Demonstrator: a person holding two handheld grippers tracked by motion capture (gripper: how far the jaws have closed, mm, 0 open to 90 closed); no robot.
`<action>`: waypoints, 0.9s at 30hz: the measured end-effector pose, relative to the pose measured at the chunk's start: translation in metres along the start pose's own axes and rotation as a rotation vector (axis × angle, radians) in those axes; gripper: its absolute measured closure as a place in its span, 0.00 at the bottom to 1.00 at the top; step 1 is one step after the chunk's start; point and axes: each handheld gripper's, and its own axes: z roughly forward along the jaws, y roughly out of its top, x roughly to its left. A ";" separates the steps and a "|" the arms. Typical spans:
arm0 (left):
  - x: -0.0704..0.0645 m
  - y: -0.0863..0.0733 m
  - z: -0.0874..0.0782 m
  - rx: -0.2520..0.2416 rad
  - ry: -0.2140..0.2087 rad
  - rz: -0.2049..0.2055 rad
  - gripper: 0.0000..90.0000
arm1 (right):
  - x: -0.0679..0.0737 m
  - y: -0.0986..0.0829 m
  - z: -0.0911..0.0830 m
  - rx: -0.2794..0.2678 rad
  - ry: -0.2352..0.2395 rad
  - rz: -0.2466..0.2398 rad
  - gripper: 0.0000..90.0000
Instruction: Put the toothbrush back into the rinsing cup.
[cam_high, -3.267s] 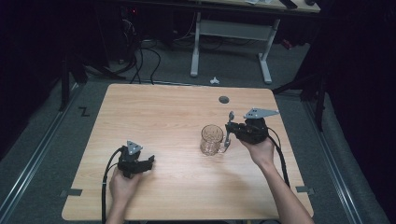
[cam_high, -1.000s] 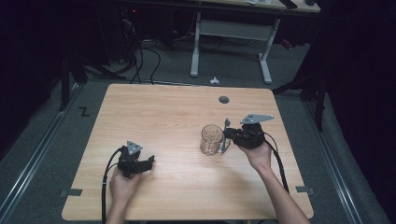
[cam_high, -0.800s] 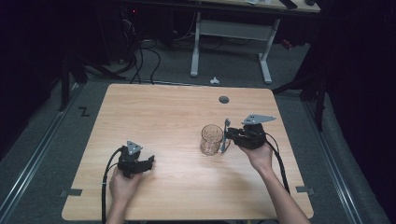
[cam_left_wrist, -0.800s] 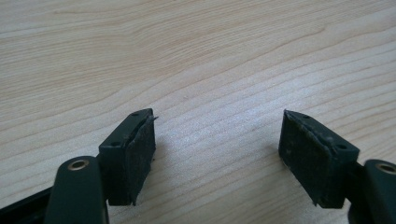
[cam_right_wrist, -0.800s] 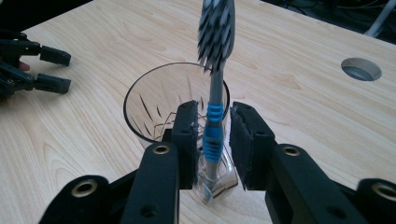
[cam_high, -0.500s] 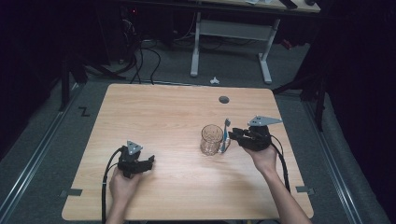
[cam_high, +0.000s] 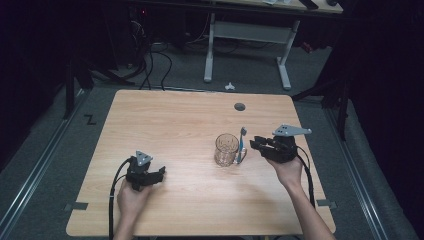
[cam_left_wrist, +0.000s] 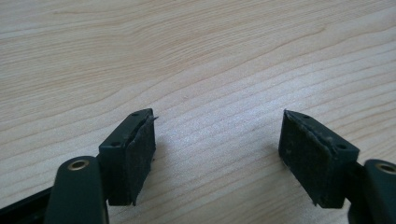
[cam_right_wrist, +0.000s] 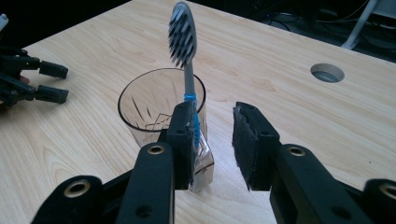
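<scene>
A clear glass mug (cam_high: 226, 149) stands on the wooden table (cam_high: 190, 120), right of centre. A grey and blue toothbrush (cam_high: 242, 141) stands upright against the mug's outer right side, by its handle, bristles up. In the right gripper view the toothbrush (cam_right_wrist: 186, 51) rises just past the left jaw, beside the mug (cam_right_wrist: 154, 109). My right gripper (cam_high: 256, 144) is open, just right of the toothbrush, with nothing between its jaws (cam_right_wrist: 214, 140). My left gripper (cam_high: 159, 175) rests open on the table at the front left, its jaws wide apart over bare wood (cam_left_wrist: 217, 154).
A round cable hole (cam_high: 240, 106) sits in the table behind the mug. Cables trail from both grippers toward the front edge. Beyond the far edge are a desk frame (cam_high: 245, 35) and floor cables. The left gripper (cam_right_wrist: 32, 79) shows far left in the right gripper view.
My right gripper has drawn back to the right, away from the toothbrush, which stays standing against the mug. The left gripper has not moved.
</scene>
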 end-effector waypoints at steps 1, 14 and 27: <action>0.000 0.000 0.000 0.000 0.000 0.000 0.31 | -0.001 0.000 -0.001 -0.001 -0.001 0.003 0.77; 0.000 0.000 0.000 0.000 0.000 0.000 0.31 | -0.004 -0.006 -0.013 -0.016 -0.010 0.020 0.76; 0.000 0.000 0.000 0.000 0.000 0.000 0.31 | -0.003 -0.012 -0.020 -0.015 -0.014 0.018 0.76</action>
